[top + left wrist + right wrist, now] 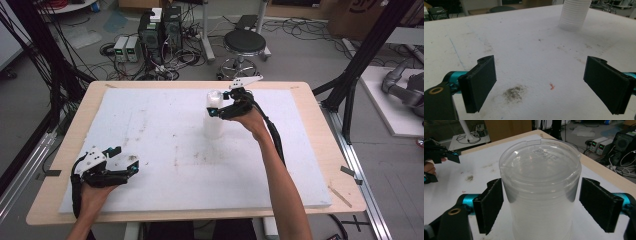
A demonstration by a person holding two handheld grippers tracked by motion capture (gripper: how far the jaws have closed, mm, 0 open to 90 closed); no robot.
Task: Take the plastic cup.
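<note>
The right gripper is sitting around the top of a stack of clear plastic cups, which is standing upside down just right of centre in the upper half of the high view; its jaws are apart, the left pad just beside or grazing the cup wall, the right pad standing clear of it. The left gripper is resting low at the lower left of the high view with its jaws wide apart and nothing between them, well apart from the stack.

Both are working over a white foam sheet that is covering most of a pale wooden worktop. The sheet is showing scuffs, a dark smudge and a small red fleck just ahead of the left gripper.

Beyond the worktop's far edge, at the top of the high view, a round black stool is standing on a grey floor beside boxy electronic units and tangled cables. Black frame posts are rising at both sides.
</note>
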